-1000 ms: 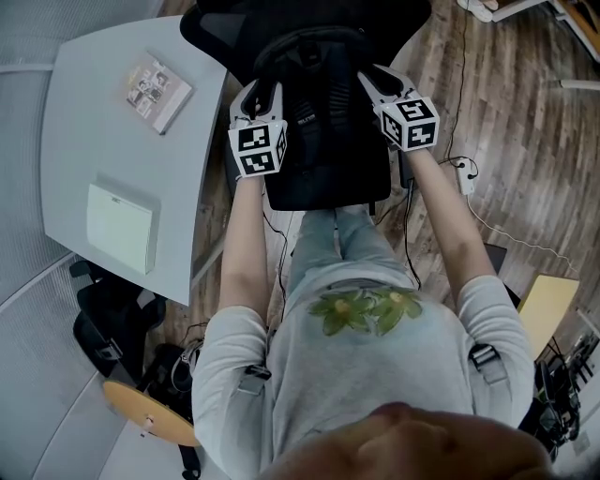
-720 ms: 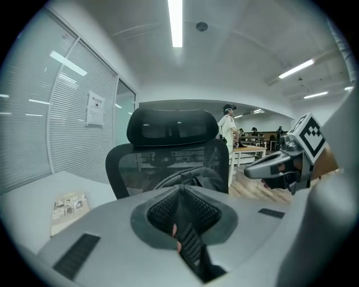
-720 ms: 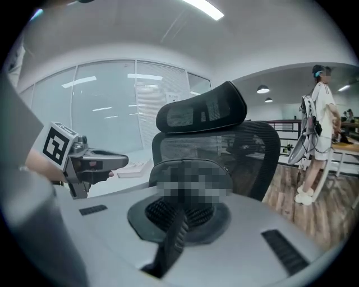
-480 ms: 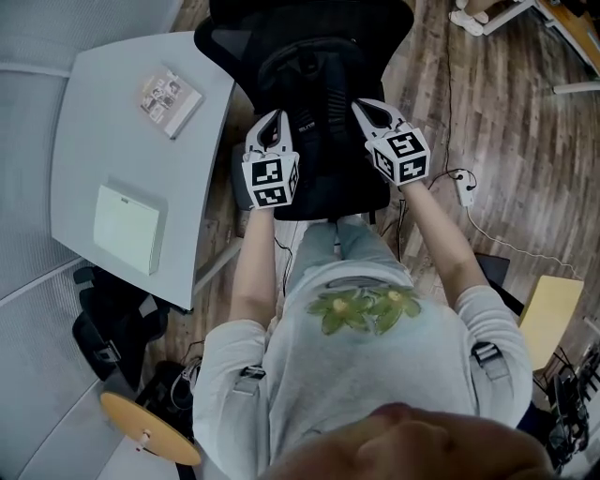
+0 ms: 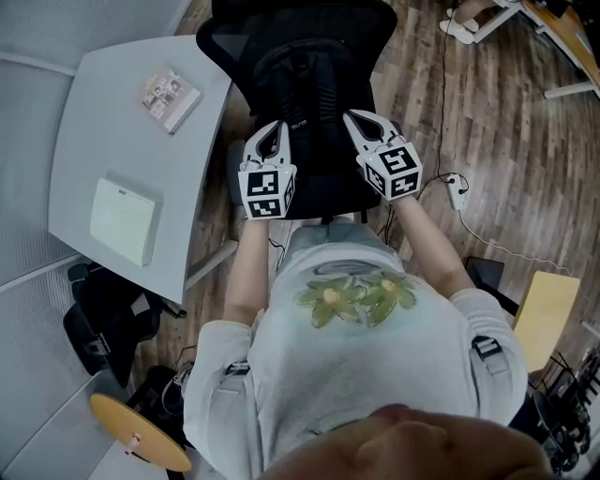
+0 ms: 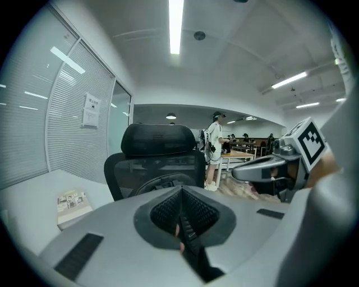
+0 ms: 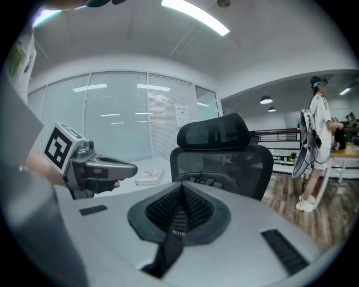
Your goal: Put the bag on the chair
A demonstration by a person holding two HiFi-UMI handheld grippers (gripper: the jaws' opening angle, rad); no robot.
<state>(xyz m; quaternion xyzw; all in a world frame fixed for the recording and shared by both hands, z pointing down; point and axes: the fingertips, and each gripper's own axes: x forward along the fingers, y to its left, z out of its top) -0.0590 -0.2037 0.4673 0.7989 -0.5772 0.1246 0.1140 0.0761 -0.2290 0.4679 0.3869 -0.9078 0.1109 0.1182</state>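
Bag, black and padded, sits in the middle of the black office chair, its top up against the mesh backrest. From the head view I can't tell whether it rests fully on the seat. It has 2 black webbing straps, and each is pinched by a gripper. The left gripper is at the bag's left side. In the left gripper view its jaws are fully together with the left strap clamped between the ribbed pads and running down out of the grip. The right gripper mirrors it on the other side, with its jaws closed tight on the right strap, which carries a small label. Each gripper shows in the other's camera, level and near, with the bag's rounded top and the chair's headrest beyond. Both of the person's forearms reach straight forward over the seat. To the left of the chair stands a pale grey table carrying a booklet near its far edge and a white pad nearer the person. Wooden flooring spreads out to the right. Another person stands in the background of the office.
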